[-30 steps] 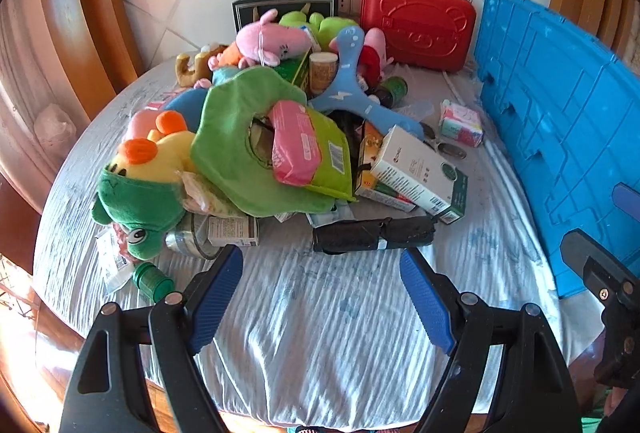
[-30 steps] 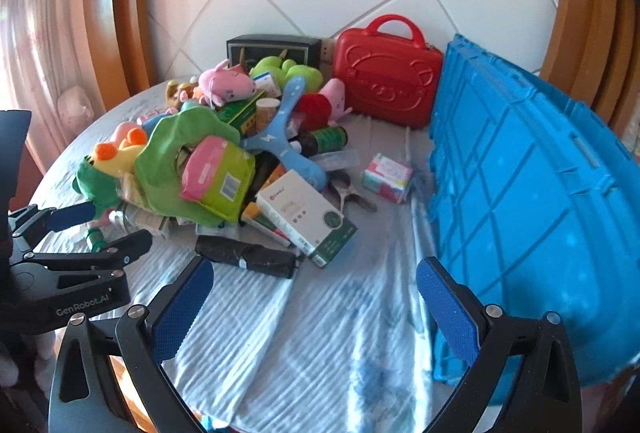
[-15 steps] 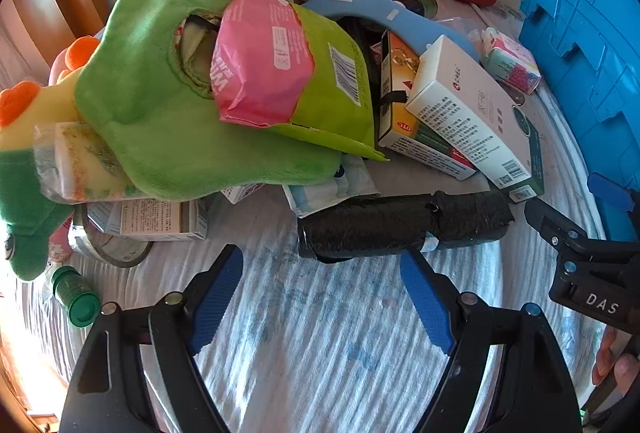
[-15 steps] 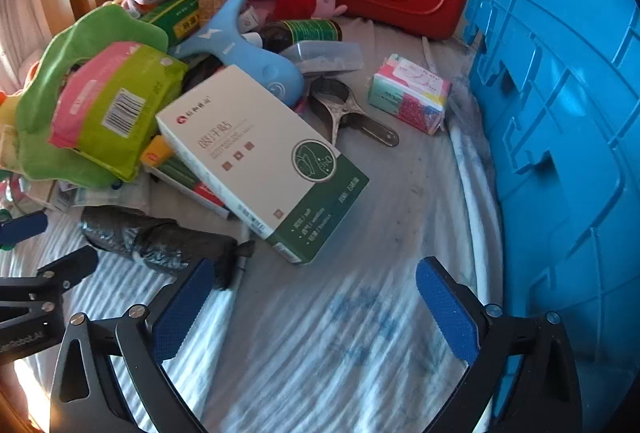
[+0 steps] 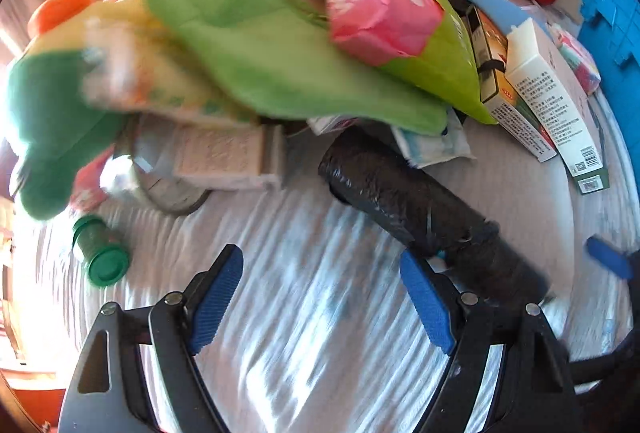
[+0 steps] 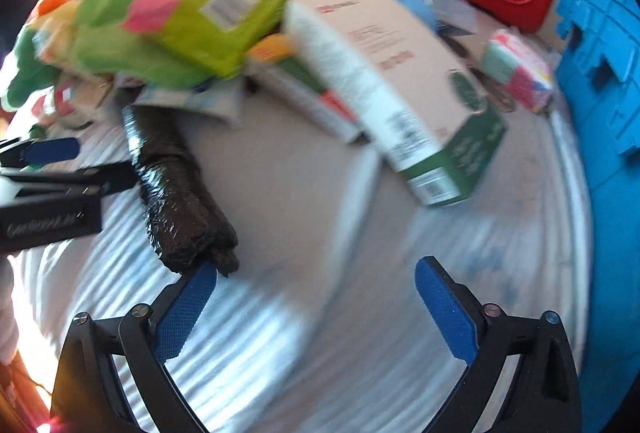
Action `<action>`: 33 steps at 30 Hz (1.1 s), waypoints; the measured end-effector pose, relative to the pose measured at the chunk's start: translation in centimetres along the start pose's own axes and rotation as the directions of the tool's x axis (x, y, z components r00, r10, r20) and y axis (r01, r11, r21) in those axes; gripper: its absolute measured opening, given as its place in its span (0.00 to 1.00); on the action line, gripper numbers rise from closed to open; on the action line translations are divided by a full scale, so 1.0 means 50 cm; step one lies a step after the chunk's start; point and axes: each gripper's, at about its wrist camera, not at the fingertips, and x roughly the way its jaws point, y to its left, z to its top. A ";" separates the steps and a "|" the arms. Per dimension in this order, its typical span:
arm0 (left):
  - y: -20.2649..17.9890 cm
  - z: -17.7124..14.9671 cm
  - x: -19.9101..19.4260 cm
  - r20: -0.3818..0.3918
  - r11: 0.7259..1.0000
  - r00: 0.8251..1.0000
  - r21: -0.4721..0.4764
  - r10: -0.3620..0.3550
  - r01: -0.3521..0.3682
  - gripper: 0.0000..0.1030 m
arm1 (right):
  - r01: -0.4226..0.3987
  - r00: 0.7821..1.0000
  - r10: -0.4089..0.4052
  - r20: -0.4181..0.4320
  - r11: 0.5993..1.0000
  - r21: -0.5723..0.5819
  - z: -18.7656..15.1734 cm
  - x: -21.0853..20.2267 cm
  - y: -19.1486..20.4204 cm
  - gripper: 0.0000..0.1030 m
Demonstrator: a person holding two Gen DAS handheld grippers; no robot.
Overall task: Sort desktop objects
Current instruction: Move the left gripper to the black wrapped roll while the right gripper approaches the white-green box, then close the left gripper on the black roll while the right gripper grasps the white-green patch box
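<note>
A: Looking at the black roll (image 5: 424, 217), I see it lies on the cloth (image 5: 320, 333) at the near edge of the pile, just beside both grippers.

B: How will it handle?

A: Probably light, soft and a little slippery, because it is wrinkled plastic film. I would take it across the middle, not at the loose end.

B: And the jaws?

A: Left gripper (image 5: 322, 299) is wide open and empty. Right gripper (image 6: 316, 299) also.

Left hand-held gripper (image 5: 322, 269): jaws wide apart, nothing between blue pads (image 5: 218, 295), pointing steeply down. Right hand-held gripper (image 6: 316, 283): jaws likewise spread, empty, angled steeply down (both views blurred); the two sit near each other.
</note>
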 end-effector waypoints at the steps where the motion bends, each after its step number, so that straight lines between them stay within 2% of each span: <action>1: 0.008 -0.008 -0.017 0.009 1.000 1.000 -0.019 -0.005 0.006 0.78 | -0.040 0.999 0.040 -0.002 0.999 -0.010 -0.008 -0.003 0.012 0.99; 4: 0.018 -0.024 -0.072 0.060 0.995 0.997 -0.084 -0.039 0.044 0.78 | -0.096 0.995 0.096 0.011 0.994 -0.044 -0.030 -0.019 0.046 0.99; 7: -0.009 -0.011 -0.077 0.060 0.984 0.990 -0.124 -0.125 0.132 0.78 | -0.095 0.995 0.096 0.021 0.995 -0.039 -0.043 -0.040 0.048 0.99; 10: -0.063 0.016 -0.038 0.022 0.980 0.986 -0.110 -0.166 0.167 0.78 | -0.048 0.998 0.048 0.039 0.999 0.002 -0.052 -0.076 0.009 0.99; 12: -0.084 0.019 -0.020 -0.011 0.977 0.981 -0.089 -0.195 0.193 0.74 | 0.009 0.998 -0.011 0.054 0.999 0.031 -0.053 -0.100 -0.029 0.99; 13: -0.091 0.016 -0.005 -0.038 0.978 0.980 -0.080 -0.194 0.191 0.59 | 0.032 0.997 -0.035 0.062 0.998 0.050 -0.051 -0.107 -0.050 0.99; 14: -0.094 0.011 -0.008 -0.008 0.982 0.983 -0.060 -0.181 0.180 0.52 | 0.046 0.996 -0.051 0.069 0.996 0.072 -0.046 -0.116 -0.073 0.99; 15: -0.095 0.010 -0.009 0.015 0.987 0.988 -0.037 -0.157 0.157 0.51 | 0.055 0.995 -0.062 0.077 0.994 0.090 -0.039 -0.123 -0.093 1.00; 18: -0.071 0.006 -0.011 0.023 0.993 0.994 -0.029 -0.110 0.111 0.42 | 0.077 0.990 -0.089 0.108 0.991 0.108 -0.011 -0.117 -0.132 1.00; 20: -0.046 0.008 -0.007 0.031 0.997 0.998 -0.038 -0.060 0.061 0.41 | 0.081 0.989 -0.095 0.117 0.989 0.122 0.021 -0.092 -0.157 1.00; 21: -0.031 0.010 -0.007 0.039 0.997 0.997 -0.051 -0.062 0.064 0.41 | 0.077 0.988 -0.093 0.123 0.989 0.130 0.036 -0.076 -0.173 1.00; 23: -0.009 0.017 -0.007 0.034 0.995 0.997 -0.068 -0.071 0.073 0.41 | 0.054 0.992 -0.069 0.105 0.989 0.138 0.071 -0.037 -0.165 1.00; 25: -0.001 0.020 -0.009 0.038 0.995 0.996 -0.065 -0.075 0.077 0.41 | -0.036 0.996 0.025 0.090 0.992 0.118 0.079 -0.030 -0.128 1.00; 28: -0.005 0.023 -0.013 0.043 0.996 0.996 -0.051 -0.078 0.080 0.41 | -0.174 0.981 0.173 0.086 0.985 0.003 0.073 -0.053 -0.053 0.99; 30: -0.008 0.028 -0.017 0.043 0.994 0.995 -0.051 -0.093 0.095 0.41 | -0.155 0.983 0.159 0.090 0.987 -0.052 0.066 -0.074 -0.019 0.99; 33: -0.008 0.038 -0.021 0.046 0.990 0.991 -0.059 -0.127 0.129 0.41 | -0.002 0.988 0.015 0.153 0.996 -0.085 0.069 -0.113 -0.020 1.00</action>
